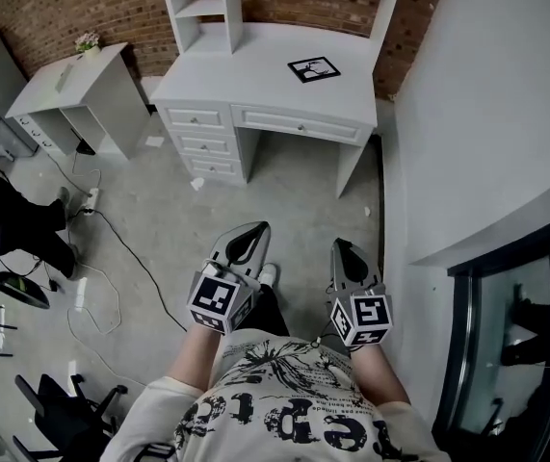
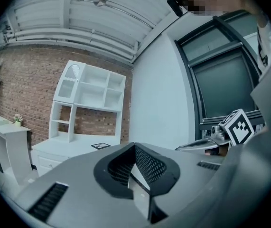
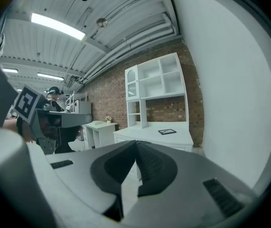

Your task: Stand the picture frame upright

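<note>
A black picture frame lies flat on the right part of the white desk. It shows small and far off as the frame in the left gripper view and as the frame in the right gripper view. Both grippers hang low in front of the person's body, well short of the desk. My left gripper is shut with nothing between its jaws. My right gripper is shut and empty too.
The desk carries a white hutch with shelves against a brick wall. A smaller white table with a small plant stands to the left. Cables trail over the concrete floor. A white wall runs along the right. Chairs stand at lower left.
</note>
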### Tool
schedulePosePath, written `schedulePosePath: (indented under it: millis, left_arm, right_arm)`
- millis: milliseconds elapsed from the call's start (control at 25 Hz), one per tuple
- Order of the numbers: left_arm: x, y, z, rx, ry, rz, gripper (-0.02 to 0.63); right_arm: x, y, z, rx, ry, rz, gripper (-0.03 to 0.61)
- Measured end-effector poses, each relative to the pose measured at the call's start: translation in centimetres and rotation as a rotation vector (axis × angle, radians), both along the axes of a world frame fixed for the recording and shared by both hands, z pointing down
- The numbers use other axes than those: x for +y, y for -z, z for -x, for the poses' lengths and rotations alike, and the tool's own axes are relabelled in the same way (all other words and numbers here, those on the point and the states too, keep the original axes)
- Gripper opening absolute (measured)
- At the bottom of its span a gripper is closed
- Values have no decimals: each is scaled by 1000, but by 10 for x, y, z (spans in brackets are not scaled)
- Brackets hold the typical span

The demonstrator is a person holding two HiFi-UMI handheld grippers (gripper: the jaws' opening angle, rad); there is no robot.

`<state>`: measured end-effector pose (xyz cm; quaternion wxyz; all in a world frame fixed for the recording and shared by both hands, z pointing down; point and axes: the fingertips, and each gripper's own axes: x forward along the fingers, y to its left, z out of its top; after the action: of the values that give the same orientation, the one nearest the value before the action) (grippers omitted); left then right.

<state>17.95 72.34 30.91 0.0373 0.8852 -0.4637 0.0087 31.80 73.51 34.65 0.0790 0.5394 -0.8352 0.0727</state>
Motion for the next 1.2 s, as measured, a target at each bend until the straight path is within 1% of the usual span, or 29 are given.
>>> schedulePosePath:
  millis: [160, 360, 600, 960, 1080, 1200]
  left_arm:
    - [-42, -11, 5, 2, -7, 39, 14]
    - [-108, -16, 12, 10, -14, 50, 14]
    - [-197, -21, 35, 10, -2, 70, 14]
    - [-327, -13, 66, -1, -35, 64, 14]
    - [-359, -10, 73, -13, -39, 51, 14]
    - [-381, -8, 82, -25, -37, 40, 14]
  right_arm:
    - [-42, -5, 7, 27, 5, 9, 6]
    - [-107, -13, 15, 35, 3, 45, 6]
    - [-193, -13, 37, 39, 15, 71, 6]
    - [-324, -9, 77, 63, 23, 88, 6]
    - [-359, -5, 86, 62, 22, 78, 6]
    - [-387, -1, 94, 61, 21, 63, 7]
